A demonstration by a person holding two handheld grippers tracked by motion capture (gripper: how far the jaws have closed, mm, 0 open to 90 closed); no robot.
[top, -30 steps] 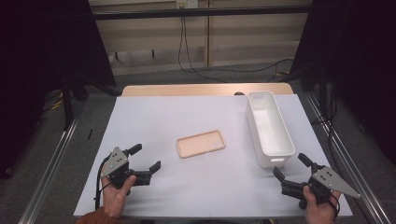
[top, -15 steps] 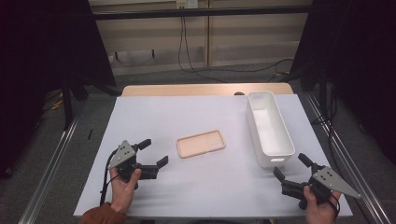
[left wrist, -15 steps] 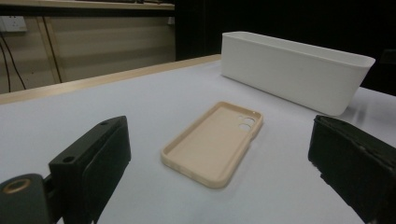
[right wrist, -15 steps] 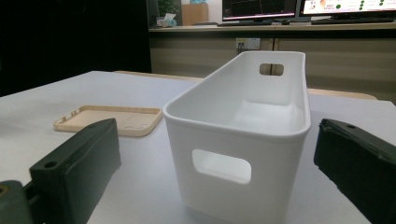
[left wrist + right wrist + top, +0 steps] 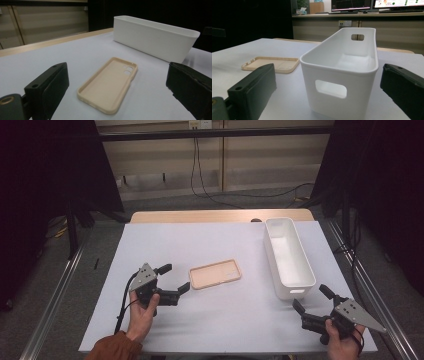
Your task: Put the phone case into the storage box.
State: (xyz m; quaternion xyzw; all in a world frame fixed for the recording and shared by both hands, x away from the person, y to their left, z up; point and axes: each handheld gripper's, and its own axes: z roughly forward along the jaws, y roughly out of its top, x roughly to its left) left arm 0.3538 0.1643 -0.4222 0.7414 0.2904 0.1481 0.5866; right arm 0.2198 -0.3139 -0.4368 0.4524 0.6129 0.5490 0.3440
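A: Jaws wide on my left gripper [image 5: 171, 281], nothing between them, just short of the phone case [image 5: 215, 273].

B: And the case itself?

A: Tan, flat on the white table [image 5: 210, 320], open side up, camera cutouts at its far end from where I look along the jaws.

B: Your other hand?

A: Right gripper [image 5: 312, 301] is spread too, empty, well right of the case, at the near end of the white bin [image 5: 288, 257]. Bin stands beyond the case.
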